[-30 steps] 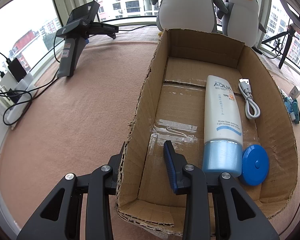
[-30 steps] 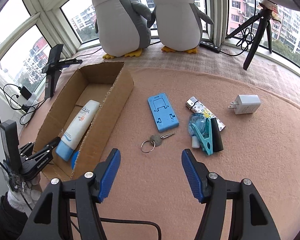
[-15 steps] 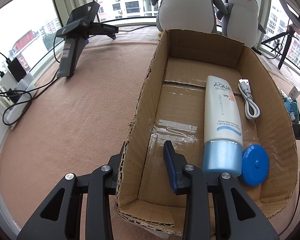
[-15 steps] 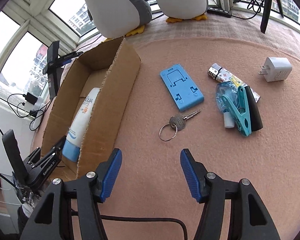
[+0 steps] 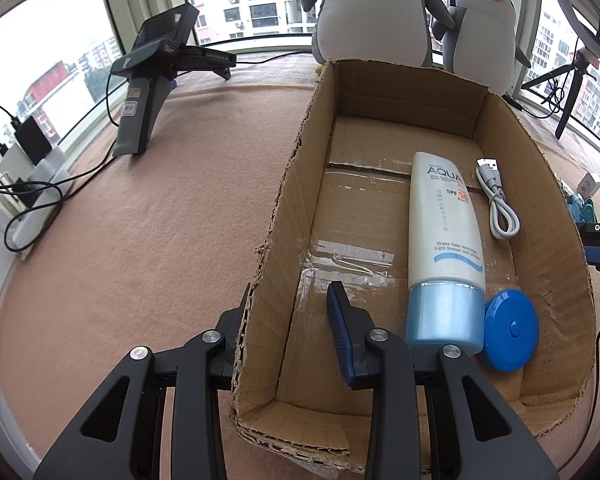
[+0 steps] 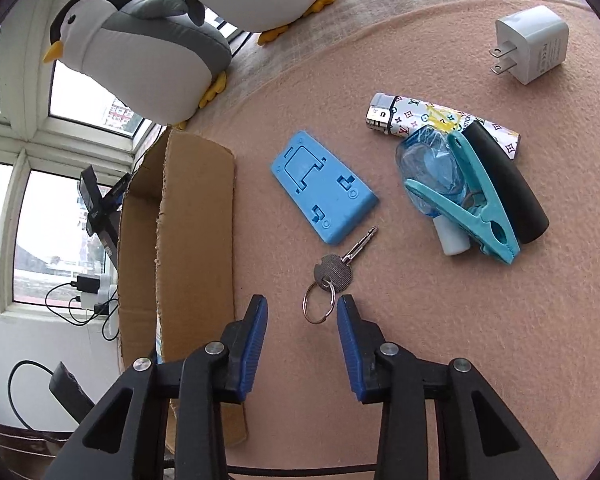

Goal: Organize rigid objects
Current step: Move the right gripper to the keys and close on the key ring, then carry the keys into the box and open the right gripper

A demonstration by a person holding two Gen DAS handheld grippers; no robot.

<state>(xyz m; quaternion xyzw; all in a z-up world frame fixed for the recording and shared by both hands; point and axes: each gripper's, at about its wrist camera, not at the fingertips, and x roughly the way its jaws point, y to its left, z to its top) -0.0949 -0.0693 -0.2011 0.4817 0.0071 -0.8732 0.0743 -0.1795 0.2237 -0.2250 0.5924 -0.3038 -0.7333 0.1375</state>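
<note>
A cardboard box point(image 5: 284, 208) holds a white AQUA tube point(image 5: 444, 240), a blue round case point(image 5: 510, 330) and a white cable point(image 5: 498, 208). My left gripper point(image 5: 288, 312) straddles the box's left wall, one finger inside, one outside; how tight the jaws sit is hidden. My right gripper point(image 6: 302, 312) is open just above a key on a ring point(image 6: 332, 276). Beyond the key lie a blue phone stand point(image 6: 324, 188), a lighter point(image 6: 428, 118), a teal clip point(image 6: 476, 196), a black stick point(image 6: 508, 184) and a white charger point(image 6: 534, 44).
Two plush penguins point(image 6: 156, 48) stand by the window behind the box point(image 6: 198, 240). A black stand point(image 5: 152, 80) and a power strip with cables point(image 5: 24, 168) sit at the left. A tripod point(image 5: 568, 92) stands at the far right.
My right gripper has moved down and forward toward the key and its jaws have narrowed. The left gripper has stayed on the box wall.
</note>
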